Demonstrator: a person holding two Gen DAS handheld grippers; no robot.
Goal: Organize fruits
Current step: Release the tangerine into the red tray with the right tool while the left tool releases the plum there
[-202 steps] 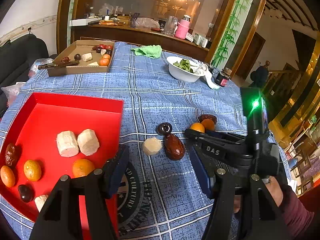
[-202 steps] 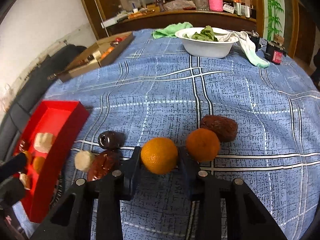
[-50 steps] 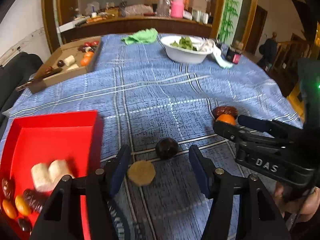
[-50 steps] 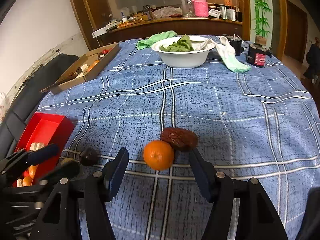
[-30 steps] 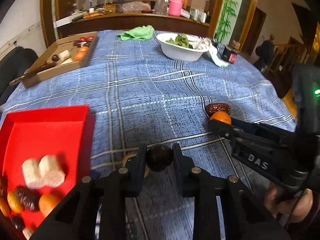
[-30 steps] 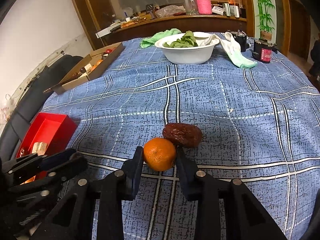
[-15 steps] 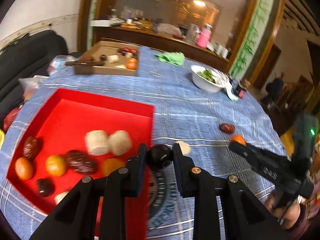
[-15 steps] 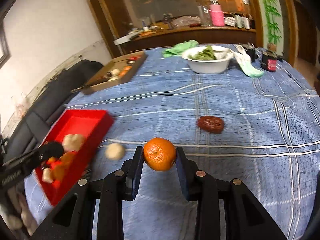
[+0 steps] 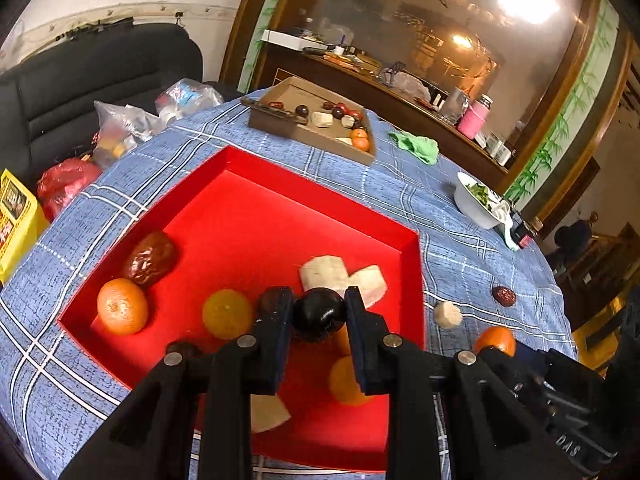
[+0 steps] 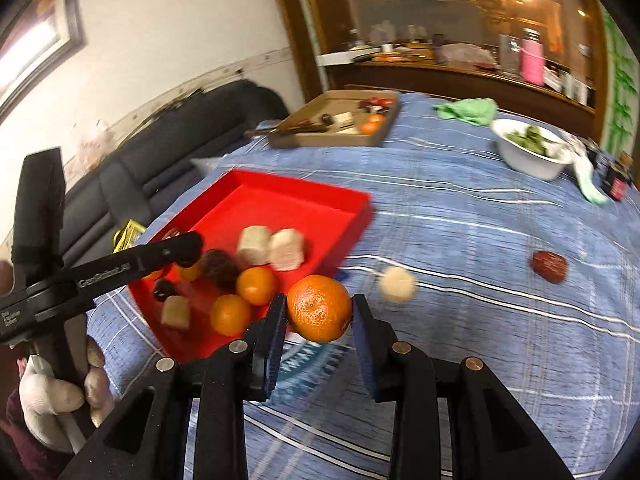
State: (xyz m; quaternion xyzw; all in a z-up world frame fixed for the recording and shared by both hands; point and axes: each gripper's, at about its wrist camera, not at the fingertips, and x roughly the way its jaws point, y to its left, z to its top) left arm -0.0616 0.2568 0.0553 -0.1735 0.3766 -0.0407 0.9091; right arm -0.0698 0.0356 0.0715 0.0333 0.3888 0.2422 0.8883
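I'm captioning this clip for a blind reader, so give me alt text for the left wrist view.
The left gripper holds a dark round fruit above a red tray of oranges, dates and pale chunks on a blue checked tablecloth. At lower right, the right gripper holds an orange.

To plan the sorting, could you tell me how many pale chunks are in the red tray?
3: two pale chunks together by the right wall, one near the front, partly behind the left tongs; those may hide more.
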